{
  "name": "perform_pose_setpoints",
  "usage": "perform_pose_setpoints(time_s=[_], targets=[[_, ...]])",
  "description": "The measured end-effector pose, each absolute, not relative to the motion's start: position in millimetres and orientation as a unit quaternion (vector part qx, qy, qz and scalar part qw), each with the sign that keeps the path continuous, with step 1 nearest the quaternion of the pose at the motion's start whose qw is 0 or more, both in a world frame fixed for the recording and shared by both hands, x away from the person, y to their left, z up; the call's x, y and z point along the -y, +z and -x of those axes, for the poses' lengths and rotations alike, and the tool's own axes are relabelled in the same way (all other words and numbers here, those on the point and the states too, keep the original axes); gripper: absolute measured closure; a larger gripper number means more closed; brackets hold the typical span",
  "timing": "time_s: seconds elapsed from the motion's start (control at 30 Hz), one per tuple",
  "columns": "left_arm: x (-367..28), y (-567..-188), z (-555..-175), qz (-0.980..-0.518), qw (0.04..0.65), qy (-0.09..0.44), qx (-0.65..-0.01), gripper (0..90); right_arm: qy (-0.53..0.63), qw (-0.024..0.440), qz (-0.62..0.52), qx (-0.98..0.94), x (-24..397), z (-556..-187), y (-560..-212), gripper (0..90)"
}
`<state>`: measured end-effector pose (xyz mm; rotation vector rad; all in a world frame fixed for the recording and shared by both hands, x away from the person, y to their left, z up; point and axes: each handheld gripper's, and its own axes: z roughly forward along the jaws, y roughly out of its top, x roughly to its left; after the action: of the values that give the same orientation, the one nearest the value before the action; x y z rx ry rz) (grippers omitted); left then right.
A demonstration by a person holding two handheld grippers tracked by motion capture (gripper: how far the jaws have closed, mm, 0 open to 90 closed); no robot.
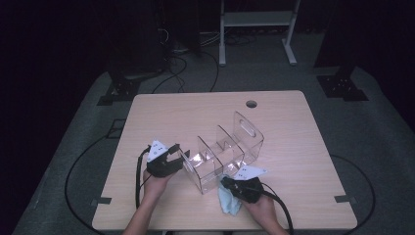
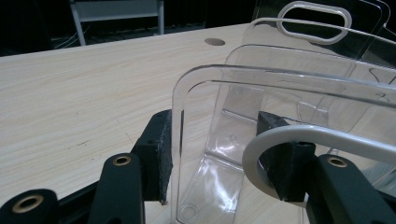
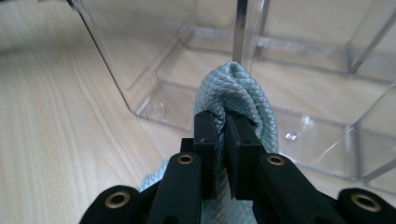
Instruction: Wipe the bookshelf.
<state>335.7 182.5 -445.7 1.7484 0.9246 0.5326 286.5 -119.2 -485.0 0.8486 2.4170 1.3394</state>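
We look down on a dim room with dark grey carpet and black cables trailing across it, a white metal frame [image 1: 257, 22] standing at the far side, and in the middle a pale wooden table [image 1: 161, 112] with a round cable hole [image 1: 251, 104] near its far edge. On that table, between our two grippers, sits a clear plastic divided organiser [image 1: 226, 149] with upright partitions and an oval handle cut-out in its tallest end panel; it runs diagonally from just beside the left gripper away toward the far right. Our left gripper [image 1: 177, 155], black with a grey three-cornered plate on top, is held at the organiser's near left end; in the left gripper view its jaws straddle the first curved clear wall [image 2: 196, 140], the left pad flat against the outer face and the right pad behind the plastic on the inner side, so they are clamped on that wall. Our right gripper [image 1: 226, 183] lies just at the organiser's near corner, on its front side. Its jaws are pressed together on a bunched fold of a pale blue woven cloth [image 3: 243, 93], which bulges above the pads right against the clear base of the organiser, while the rest hangs down below the gripper toward the table edge.
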Motion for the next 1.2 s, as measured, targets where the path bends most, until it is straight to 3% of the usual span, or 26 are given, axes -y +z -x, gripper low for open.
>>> perform_pose_setpoints(time_s=[0.13,0.3,0.43,0.87,1.2], targets=[[-182,-446,-336,-0.729,0.52,0.222,-0.386,47.1,0.478,0.133,-0.288,-0.819,123,-284,-475,83.2],[-183,-446,-336,-0.73,0.518,0.224,-0.384,47.1,0.457,0.117,-0.294,-0.832,118,-288,-491,83.1],[-183,-446,-336,-0.73,0.52,0.222,-0.384,47.1,0.486,0.115,-0.294,-0.815,131,-284,-477,83.1],[-183,-446,-337,-0.728,0.521,0.222,-0.386,47.1,0.516,0.172,-0.422,-0.725,240,-304,-463,83.1],[-182,-446,-337,-0.729,0.52,0.223,-0.384,47.6,0.495,0.194,-0.419,-0.736,231,-330,-463,83.1]])
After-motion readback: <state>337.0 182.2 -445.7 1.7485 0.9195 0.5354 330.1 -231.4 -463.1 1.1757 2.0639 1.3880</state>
